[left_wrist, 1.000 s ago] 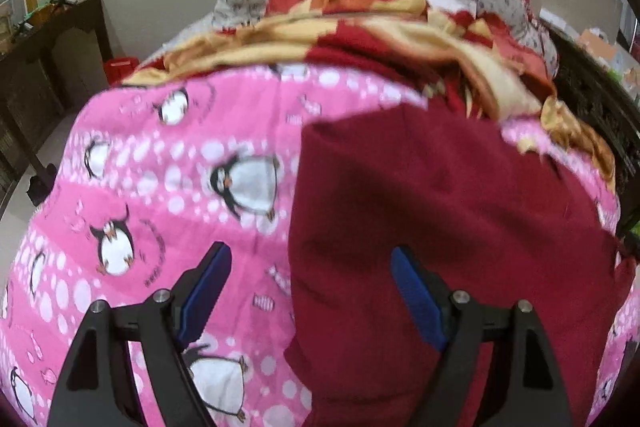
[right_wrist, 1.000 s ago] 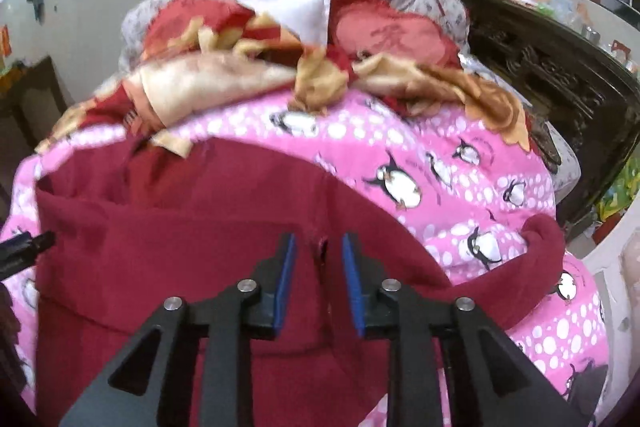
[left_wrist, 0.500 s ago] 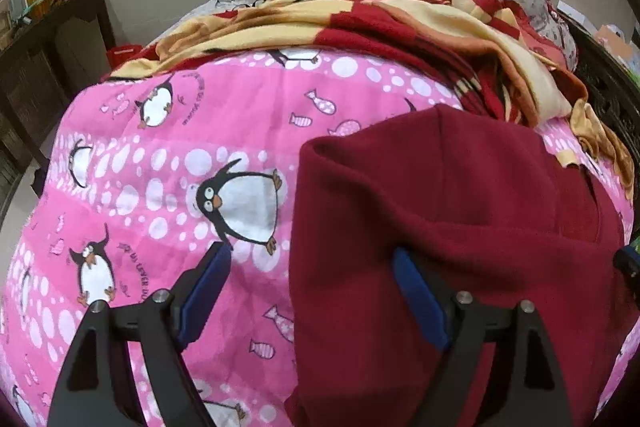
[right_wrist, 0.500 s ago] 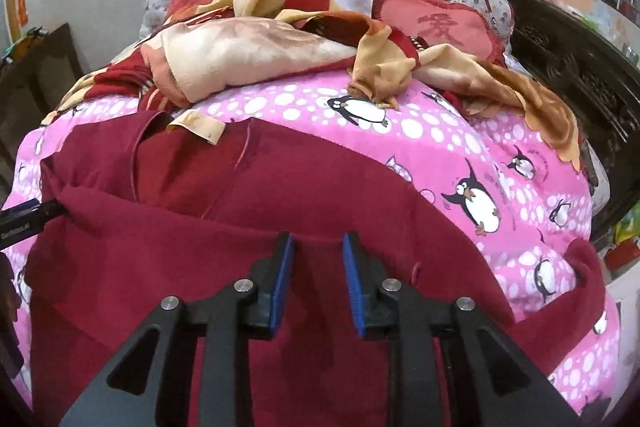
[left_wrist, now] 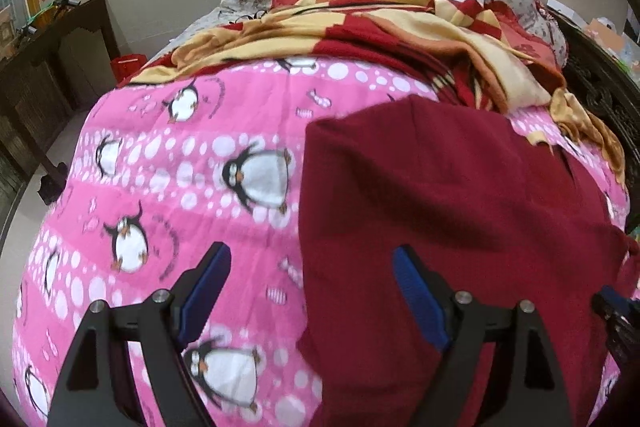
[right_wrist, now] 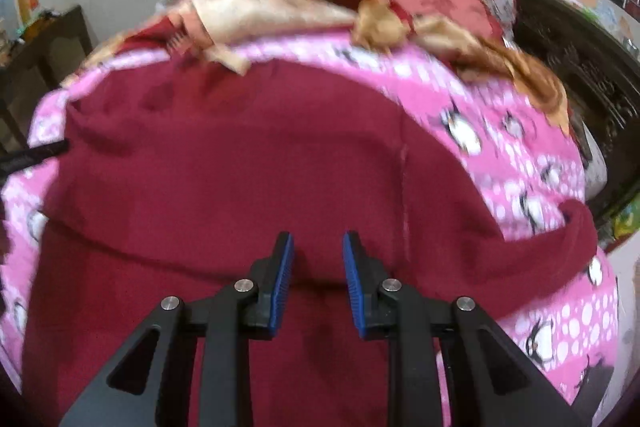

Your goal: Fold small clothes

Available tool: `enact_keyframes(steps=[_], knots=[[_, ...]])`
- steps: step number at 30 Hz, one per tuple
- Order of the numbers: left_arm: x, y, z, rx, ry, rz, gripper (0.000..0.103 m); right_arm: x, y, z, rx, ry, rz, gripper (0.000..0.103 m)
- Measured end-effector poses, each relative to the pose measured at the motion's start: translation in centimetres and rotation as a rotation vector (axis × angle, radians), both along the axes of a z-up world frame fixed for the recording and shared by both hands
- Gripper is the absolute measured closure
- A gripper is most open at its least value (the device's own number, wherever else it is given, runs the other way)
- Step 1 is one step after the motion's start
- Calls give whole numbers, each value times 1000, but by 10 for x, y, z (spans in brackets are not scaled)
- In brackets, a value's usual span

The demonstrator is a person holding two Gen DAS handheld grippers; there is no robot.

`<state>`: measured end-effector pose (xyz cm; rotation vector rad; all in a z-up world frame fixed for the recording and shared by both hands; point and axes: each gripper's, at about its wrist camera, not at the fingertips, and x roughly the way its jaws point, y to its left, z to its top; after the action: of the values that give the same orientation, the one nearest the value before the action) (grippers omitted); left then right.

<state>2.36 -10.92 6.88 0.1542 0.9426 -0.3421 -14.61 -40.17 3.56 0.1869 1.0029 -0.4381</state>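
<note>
Underneath, a pink penguin quilt (left_wrist: 168, 187) covers the bed, dark cabinet (left_wrist: 36, 75) beside.

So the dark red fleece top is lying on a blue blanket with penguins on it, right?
Not quite. The dark red fleece top is lying on a penguin blanket, but the blanket is pink with white dots, not blue. The left wrist view shows it clearly. Only the gripper finger pads are blue.
</note>
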Motion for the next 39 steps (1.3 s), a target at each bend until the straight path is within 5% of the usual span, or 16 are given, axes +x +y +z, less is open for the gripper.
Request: enact_keyframes(steps=[7,10,19,23,29,32,34,35,36,39], knots=[[-30,15,-24,24,42,-8,16,-17,-6,21,20,-100,-40,76],[-29,17,-38,19,83,9,16,-8,-12,8,14,-35,-56,73],[-50,8,6,-19,7,-18,16,-32,-17,25,2,-70,-57,73],[-59,-6,22,-51,-16,-57,16,-65,-58,39,-7,-119,-187,70],[-69,-31,17,-39,13,-110,16,-90,-144,50,-37,-69,-440,63],[-71,-37,13,-34,26,-119,16,-84,-180,38,48,-33,-465,63],[-73,-39,14,-31,25,-124,16,-81,-195,27,146,-47,-447,67],[-74,-39,14,-27,21,-128,16,-83,-198,25,168,-53,-438,86],[-75,-40,15,-23,14,-130,16,-86,-197,28,161,-55,-437,94],[-74,-39,15,-20,5,-125,16,-123,-175,57,146,-169,-424,94]])
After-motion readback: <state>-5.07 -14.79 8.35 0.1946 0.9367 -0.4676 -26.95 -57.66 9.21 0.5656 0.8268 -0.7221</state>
